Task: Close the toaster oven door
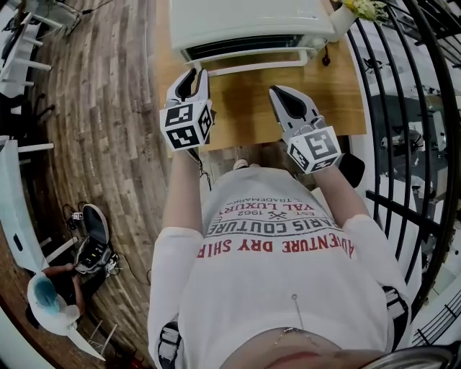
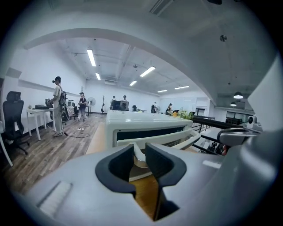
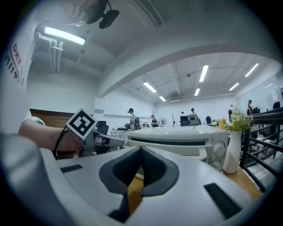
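The white toaster oven (image 1: 245,18) stands at the far side of a wooden table (image 1: 245,108). Its door leans outward, ajar, with the dark glass (image 1: 245,47) showing above the long white handle (image 1: 252,67). My left gripper (image 1: 193,73) is at the handle's left end. Its jaws stand a little apart, with the handle (image 2: 154,137) just beyond the gap and nothing pressed between the pads. My right gripper (image 1: 277,91) hovers over the table in front of the door's right half, short of the oven (image 3: 177,134). Its jaws (image 3: 140,150) are shut and hold nothing.
A white vase with yellow flowers (image 1: 346,18) stands right of the oven, near its knobs (image 3: 217,149). A black railing (image 1: 410,108) runs along the table's right side. I stand against the table's near edge. A person (image 1: 50,295) crouches on the wooden floor at lower left.
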Demonstrator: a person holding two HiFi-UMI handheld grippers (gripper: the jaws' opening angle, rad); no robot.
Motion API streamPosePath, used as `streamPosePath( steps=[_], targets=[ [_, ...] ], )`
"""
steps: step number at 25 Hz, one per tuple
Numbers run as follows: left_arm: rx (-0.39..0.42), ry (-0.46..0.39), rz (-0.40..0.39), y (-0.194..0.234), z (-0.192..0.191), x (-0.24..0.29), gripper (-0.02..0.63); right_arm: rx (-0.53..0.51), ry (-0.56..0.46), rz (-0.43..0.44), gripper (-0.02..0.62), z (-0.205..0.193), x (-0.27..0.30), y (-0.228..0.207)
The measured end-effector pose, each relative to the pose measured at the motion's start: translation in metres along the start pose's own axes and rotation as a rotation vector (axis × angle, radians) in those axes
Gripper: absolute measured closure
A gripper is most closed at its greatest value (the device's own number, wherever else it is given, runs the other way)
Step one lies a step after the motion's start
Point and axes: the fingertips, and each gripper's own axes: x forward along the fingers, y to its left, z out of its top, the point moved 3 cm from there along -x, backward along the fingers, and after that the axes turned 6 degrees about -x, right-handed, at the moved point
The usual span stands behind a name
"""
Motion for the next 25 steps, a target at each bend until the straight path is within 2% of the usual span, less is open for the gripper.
streamPosePath(
  steps=[16, 25],
  targets=[
    [0.019, -0.027, 0.013, 0.011, 0.025, 0.023, 0.517, -0.027, -0.023, -0.023, 0.607, 0.009, 0.011, -0.009],
    [-0.020, -0.037, -0.012, 0.014, 0.028, 0.026, 0.515, -0.025, -0.036, -0.032, 0.607, 0.015, 0.003, -0.012]
  ],
)
